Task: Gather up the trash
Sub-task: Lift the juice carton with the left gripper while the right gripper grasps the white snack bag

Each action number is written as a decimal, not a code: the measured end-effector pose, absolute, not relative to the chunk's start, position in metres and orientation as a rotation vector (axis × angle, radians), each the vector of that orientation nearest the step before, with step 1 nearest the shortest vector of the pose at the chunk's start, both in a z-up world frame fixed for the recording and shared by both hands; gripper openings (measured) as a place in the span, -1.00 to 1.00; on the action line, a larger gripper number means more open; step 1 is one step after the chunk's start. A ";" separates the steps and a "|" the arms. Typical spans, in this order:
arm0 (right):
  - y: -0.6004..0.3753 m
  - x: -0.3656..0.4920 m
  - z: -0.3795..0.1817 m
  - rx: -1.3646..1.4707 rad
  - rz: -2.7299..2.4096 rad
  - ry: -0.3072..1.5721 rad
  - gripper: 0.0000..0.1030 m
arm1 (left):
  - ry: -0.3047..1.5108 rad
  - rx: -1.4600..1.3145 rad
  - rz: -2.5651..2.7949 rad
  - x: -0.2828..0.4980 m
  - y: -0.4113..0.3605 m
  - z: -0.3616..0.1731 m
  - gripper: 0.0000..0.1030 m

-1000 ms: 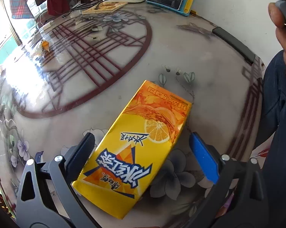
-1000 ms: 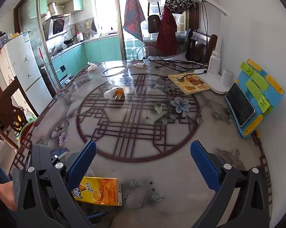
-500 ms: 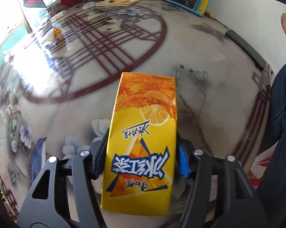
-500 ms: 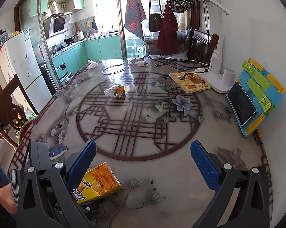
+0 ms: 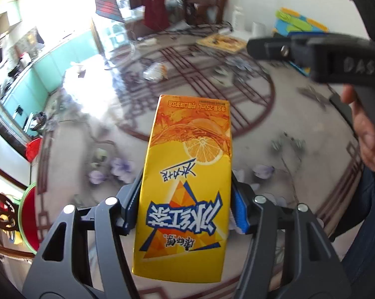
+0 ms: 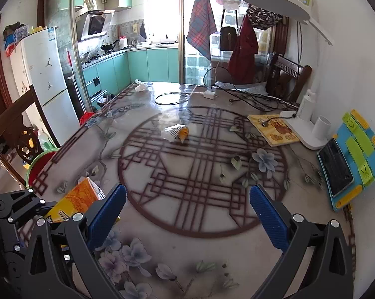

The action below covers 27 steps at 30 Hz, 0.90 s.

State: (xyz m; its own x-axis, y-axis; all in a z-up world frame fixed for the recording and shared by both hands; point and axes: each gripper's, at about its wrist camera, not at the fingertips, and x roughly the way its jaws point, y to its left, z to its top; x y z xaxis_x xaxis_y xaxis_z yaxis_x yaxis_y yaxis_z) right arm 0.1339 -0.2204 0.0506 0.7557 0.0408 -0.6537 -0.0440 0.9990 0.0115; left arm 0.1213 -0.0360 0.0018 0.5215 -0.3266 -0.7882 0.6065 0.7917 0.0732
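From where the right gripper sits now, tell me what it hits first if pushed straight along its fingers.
Nothing lies between the open right gripper fingers; likely the bare table first. The crumpled wrapper lies farther along, roughly in line, though depth is unclear.

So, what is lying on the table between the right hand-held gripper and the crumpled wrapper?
Nothing. In the right wrist view, only bare patterned table lies between the right hand-held gripper and the crumpled wrapper.
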 end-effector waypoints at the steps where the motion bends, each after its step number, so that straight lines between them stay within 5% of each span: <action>1: -0.212 0.142 0.053 -0.015 0.060 0.703 0.87 | 0.843 0.344 -0.557 0.124 -0.028 0.008 0.13; 13: -0.170 0.272 0.019 -0.071 0.029 0.744 0.87 | 0.765 0.158 -0.407 0.156 0.064 0.038 0.14; 27: -0.174 0.387 -0.050 -0.055 -0.083 0.864 0.85 | 0.751 0.107 -0.409 0.169 0.078 0.040 0.14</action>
State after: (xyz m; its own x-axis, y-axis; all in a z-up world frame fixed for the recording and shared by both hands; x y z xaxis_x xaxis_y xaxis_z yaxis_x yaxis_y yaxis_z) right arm 0.3869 -0.1739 -0.0503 0.6467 -0.0948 -0.7568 0.0502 0.9954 -0.0818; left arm 0.1694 0.0783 0.0402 0.6564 -0.3222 -0.6821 0.3974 0.9163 -0.0503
